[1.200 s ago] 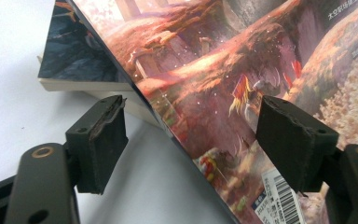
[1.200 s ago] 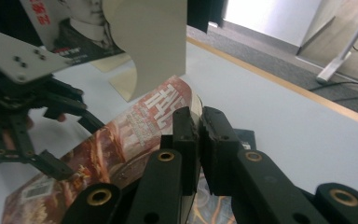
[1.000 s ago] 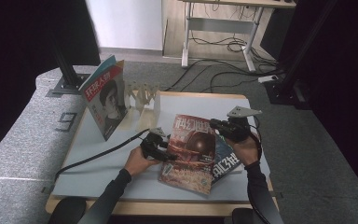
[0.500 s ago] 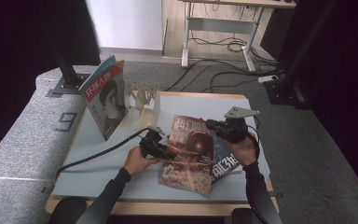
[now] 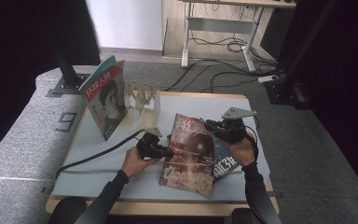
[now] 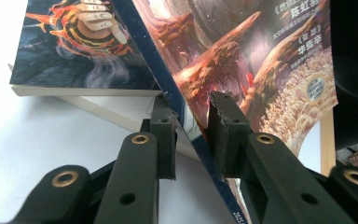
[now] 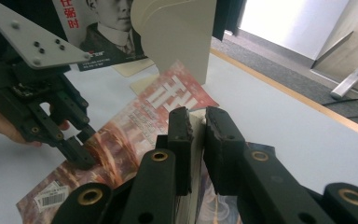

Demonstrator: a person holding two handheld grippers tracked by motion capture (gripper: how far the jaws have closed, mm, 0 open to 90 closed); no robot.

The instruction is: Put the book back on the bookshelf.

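2 grippers grip one red magazine (image 5: 190, 154) over the desk (image 5: 98, 172).
Left gripper (image 6: 189, 126) fingers, just closing, pinch its left edge; right gripper (image 7: 196, 122) fingers clamp its right edge, above another magazine (image 5: 226, 161).

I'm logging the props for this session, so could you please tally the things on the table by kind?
Magazines: 3 (red-cover magazine, dark-cover magazine beneath it, portrait-cover magazine standing)
Book racks: 1 (white rack)
Handheld grippers: 2 (left gripper, right gripper)
Total: 6
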